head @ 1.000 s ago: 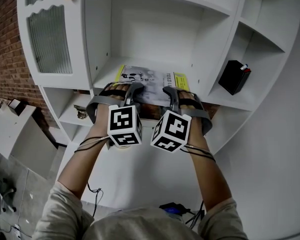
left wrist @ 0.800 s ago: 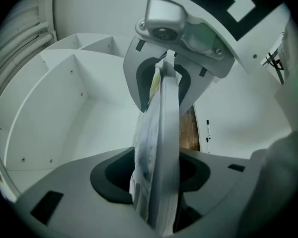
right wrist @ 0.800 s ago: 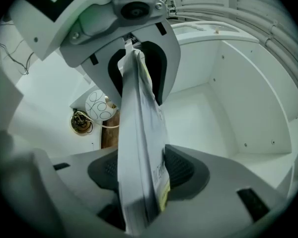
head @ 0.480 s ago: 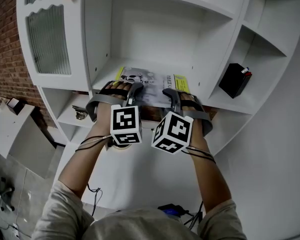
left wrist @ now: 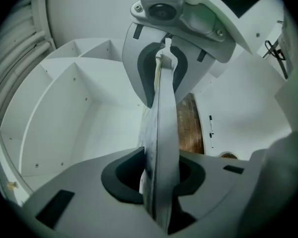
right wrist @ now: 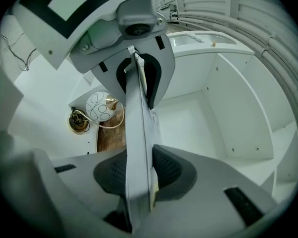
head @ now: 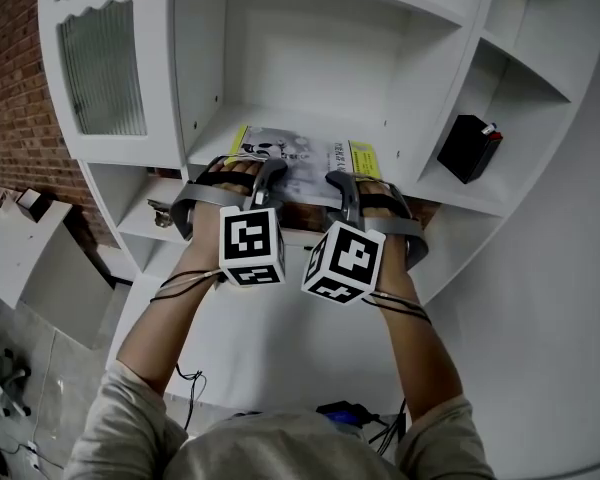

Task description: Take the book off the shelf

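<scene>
A thin book (head: 298,156) with a grey picture cover and yellow side strips lies flat on the middle shelf (head: 410,183) of a white cabinet. Its near edge reaches the shelf front. My left gripper (head: 264,182) clamps that edge left of the middle, and my right gripper (head: 342,186) clamps it right of the middle. Both sets of jaws have just been closing with the book between them. In the left gripper view the book (left wrist: 160,133) runs edge-on between the two pads, which press on it. The right gripper view shows the same grip on the book (right wrist: 137,133).
A black box (head: 468,149) leans in the compartment to the right. A ribbed glass door (head: 98,66) stands at the left. A brass object (head: 161,215) sits on the lower left shelf. A brick wall (head: 8,108) and a white table (head: 20,263) are at the far left.
Both hands stay at the book's near edge, and the book has not visibly shifted on the shelf.
</scene>
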### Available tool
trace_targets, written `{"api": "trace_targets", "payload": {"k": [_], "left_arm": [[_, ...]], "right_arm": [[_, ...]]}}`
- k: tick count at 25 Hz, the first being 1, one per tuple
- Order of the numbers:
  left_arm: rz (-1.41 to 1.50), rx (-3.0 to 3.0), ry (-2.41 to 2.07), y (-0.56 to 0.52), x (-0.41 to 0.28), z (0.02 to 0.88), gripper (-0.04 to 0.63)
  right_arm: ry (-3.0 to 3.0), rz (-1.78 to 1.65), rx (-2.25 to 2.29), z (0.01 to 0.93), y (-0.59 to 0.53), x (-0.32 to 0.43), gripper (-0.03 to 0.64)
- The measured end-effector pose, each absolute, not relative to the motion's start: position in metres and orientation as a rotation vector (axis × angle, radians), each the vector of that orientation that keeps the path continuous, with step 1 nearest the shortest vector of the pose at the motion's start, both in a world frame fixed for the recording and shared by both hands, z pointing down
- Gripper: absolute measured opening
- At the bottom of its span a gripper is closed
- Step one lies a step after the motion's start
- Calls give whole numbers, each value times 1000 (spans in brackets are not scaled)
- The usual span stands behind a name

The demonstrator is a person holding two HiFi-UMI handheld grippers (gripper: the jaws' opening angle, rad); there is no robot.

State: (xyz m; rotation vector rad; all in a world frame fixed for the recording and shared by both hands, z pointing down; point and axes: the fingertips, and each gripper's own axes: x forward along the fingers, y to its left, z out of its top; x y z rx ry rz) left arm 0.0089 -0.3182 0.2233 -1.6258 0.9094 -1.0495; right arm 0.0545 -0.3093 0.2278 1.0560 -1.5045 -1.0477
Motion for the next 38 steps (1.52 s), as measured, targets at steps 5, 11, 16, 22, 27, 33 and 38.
{"api": "trace_targets", "payload": {"k": [5,11,16,22,27,33,38], "left_arm": [[-1009,-1580,934,-298,6,224,89],[-973,-1544,957,-276,4,230,89],[-969,-1534,962,-261,4,236,87],[-954,-1498,975,-246,3,240,86],[-931,-1458,990,-238,2,240,84],[-906,-1428,1011,-230,0,244,83],[-899,-1425,1020,-221,-1,246,83]], "right_arm": [[-1484,-1072,1085,229,-289,52,91],[-1450,-1117,1137,235,-267,51,89],[-1448,-1127,1154,241,-252,50,87],[-1439,-1137,1169,245,-236,49,87],[-1418,-1148,1190,244,-227,49,84],[-1387,-1172,1210,247,-218,49,83],[-1375,-1187,1226,248,-209,48,81]]}}
